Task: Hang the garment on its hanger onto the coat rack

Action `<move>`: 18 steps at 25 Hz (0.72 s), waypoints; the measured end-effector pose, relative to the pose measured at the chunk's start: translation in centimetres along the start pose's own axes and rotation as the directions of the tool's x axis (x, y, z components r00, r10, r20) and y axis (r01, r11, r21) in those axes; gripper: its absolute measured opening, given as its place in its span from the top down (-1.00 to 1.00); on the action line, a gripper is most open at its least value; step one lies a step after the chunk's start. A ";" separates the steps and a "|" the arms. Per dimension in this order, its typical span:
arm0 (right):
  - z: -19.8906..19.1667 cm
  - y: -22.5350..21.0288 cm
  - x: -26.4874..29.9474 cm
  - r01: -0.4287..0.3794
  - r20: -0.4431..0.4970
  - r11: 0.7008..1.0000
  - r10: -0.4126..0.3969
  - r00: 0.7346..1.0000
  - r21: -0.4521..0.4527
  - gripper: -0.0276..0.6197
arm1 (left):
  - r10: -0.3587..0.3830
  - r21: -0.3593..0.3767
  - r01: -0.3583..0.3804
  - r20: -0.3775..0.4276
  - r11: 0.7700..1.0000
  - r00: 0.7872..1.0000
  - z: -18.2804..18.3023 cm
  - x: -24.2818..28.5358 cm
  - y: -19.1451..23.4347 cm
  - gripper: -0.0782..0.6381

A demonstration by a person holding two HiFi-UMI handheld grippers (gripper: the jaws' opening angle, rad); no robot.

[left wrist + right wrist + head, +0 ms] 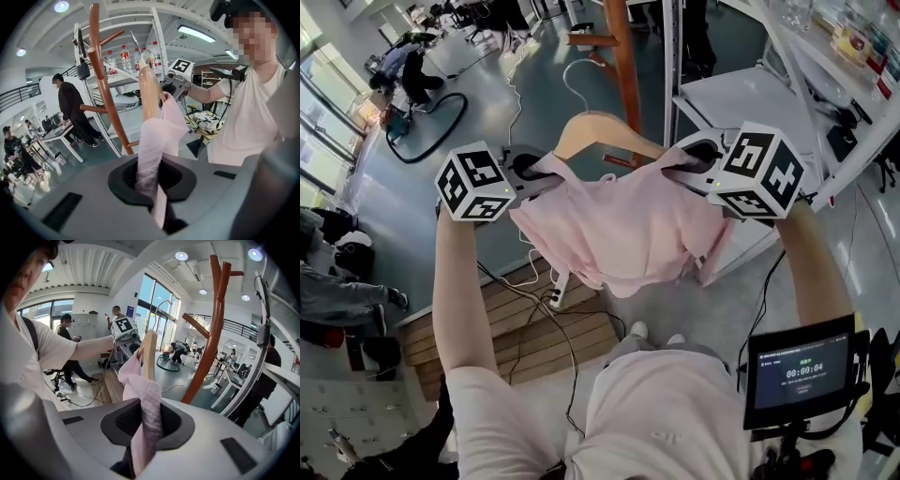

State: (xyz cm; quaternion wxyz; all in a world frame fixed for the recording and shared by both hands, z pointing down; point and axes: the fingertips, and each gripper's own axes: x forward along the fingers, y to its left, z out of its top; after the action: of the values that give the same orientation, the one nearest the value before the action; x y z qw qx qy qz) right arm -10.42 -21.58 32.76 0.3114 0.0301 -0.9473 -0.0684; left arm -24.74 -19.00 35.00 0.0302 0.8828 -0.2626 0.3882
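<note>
Garment [623,234]: pink, thin, textured weave, draped on a wooden hanger [600,131] with a wire hook. We judge it light, soft and floppy, and likely to slip off the wood, so the shoulders are the place to grip. Left gripper [528,171] and right gripper [698,155] each pinch a shoulder, jaws narrow. We hold it in the air near the coat rack [622,66], hook not yet on a peg.
</note>
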 end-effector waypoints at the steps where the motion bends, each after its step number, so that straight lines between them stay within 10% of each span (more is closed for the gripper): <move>1: 0.1 -1.3 1.0 0.009 0.000 1.000 -0.009 1.000 0.001 0.69 | -0.004 0.007 0.004 0.003 1.000 1.000 -0.4 0.4 1.6 0.71; 18: 1.3 -7.6 2.1 0.122 -0.031 0.975 -0.118 0.992 0.184 0.69 | -0.143 0.143 0.141 0.004 0.980 0.990 2.0 2.5 10.8 0.71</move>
State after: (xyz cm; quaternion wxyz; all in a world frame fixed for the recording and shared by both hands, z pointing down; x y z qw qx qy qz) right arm -12.73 -29.21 31.82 0.3117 0.1170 -0.9430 0.0019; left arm -27.24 -29.91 33.70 -0.0069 0.9020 -0.1706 0.3965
